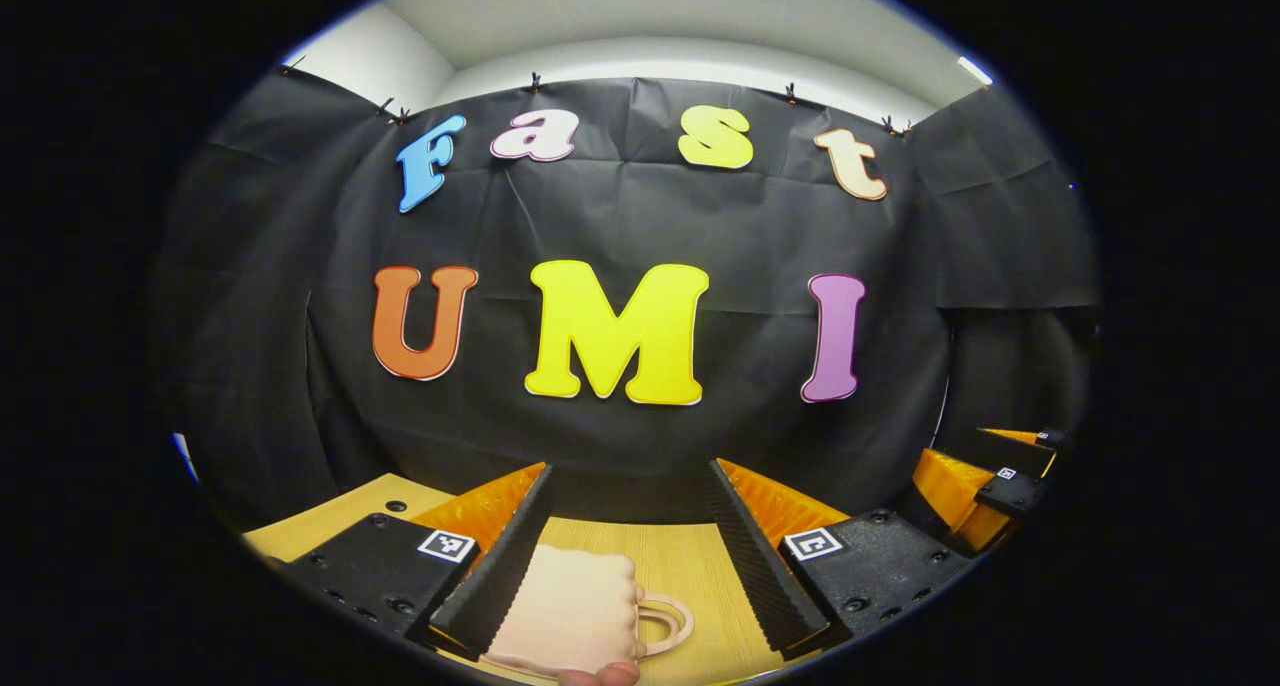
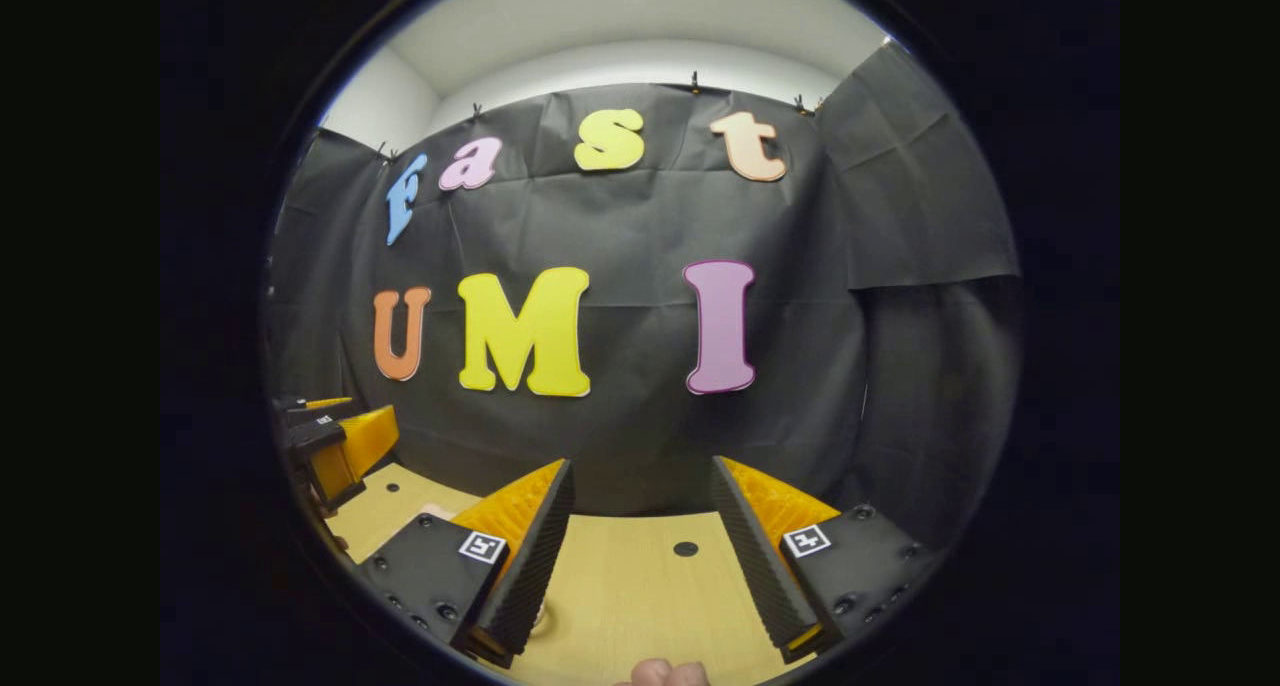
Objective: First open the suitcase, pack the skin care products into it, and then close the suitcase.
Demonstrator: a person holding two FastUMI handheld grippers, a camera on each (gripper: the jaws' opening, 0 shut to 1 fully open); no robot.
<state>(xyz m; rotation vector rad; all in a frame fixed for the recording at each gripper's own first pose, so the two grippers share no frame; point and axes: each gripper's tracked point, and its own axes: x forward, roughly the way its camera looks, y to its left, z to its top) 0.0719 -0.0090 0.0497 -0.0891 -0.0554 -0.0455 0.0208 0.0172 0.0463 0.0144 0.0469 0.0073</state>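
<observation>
Left gripper (image 1: 630,526) jaws wide above rounded peach suitcase (image 1: 570,611), right gripper (image 2: 640,526) jaws wide over wood-grain table (image 2: 640,586)

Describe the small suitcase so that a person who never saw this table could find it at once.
Start from the wooden table below the black cloth wall. In the left gripper view, the suitcase lies on it between the open fingers of the left gripper, near the bottom edge. It is small, pale pink and ribbed, with a looped handle on its right.

The small pale pink suitcase with a looped handle (image 1: 580,616) is cut off at the left gripper view's near edge, its left side hidden behind that gripper's left finger (image 1: 500,556).
</observation>
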